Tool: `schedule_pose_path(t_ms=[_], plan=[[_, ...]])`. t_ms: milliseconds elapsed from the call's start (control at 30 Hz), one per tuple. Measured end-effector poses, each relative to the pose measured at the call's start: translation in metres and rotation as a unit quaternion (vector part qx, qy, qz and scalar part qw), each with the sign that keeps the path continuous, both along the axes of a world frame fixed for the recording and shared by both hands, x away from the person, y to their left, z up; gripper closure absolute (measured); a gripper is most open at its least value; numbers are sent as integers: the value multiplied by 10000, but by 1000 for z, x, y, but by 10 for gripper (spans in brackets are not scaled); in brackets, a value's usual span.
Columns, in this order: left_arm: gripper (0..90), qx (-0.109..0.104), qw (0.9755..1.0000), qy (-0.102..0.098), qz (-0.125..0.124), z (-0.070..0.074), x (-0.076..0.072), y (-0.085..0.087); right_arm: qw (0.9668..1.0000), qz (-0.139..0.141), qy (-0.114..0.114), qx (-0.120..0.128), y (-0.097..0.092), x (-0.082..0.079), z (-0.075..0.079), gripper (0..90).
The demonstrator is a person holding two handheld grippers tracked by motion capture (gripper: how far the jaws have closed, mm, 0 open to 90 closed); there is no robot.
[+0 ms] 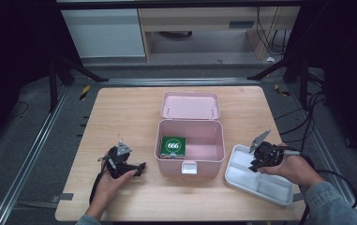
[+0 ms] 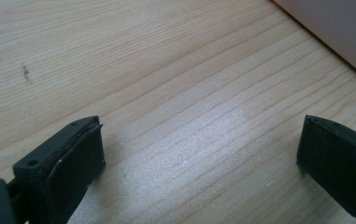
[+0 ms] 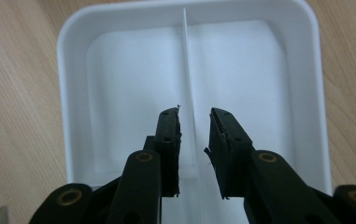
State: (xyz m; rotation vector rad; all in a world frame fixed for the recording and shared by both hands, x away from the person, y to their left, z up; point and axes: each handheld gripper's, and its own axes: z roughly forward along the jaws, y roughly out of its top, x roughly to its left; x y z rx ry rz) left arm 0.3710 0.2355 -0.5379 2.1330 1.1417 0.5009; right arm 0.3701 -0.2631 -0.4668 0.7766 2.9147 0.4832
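Note:
A white divided tray (image 1: 232, 180) lies at the table's front right. My right gripper (image 1: 255, 165) is lowered into it. In the right gripper view its jaws (image 3: 195, 126) straddle the tray's thin divider wall (image 3: 187, 60), with a small gap on each side, so the pads are not pressing on it. An open pink box (image 1: 189, 165) stands mid-table with its lid (image 1: 190, 105) lying behind it and a green "666" pack (image 1: 173, 145) inside at the left. My left gripper (image 1: 140, 168) rests on the wood left of the box, with its jaws (image 2: 201, 154) wide open around bare table.
The wooden table (image 1: 120, 117) has free surface at the left and in front of the box. A corner of the pink box (image 2: 339, 28) shows at the top right of the left gripper view. Dark floor, rails and cables surround the table.

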Motion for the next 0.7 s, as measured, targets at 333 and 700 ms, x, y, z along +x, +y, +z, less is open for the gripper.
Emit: schedule_pose_path(t_ms=[333,700], plan=[[0,0,10000,0,0,0,0,0,9997,67,125,-213,-2,4,-12,766],[0,0,10000,-1,1,0,0,0,9988,173,293,-364,-2,6,-23,821]])
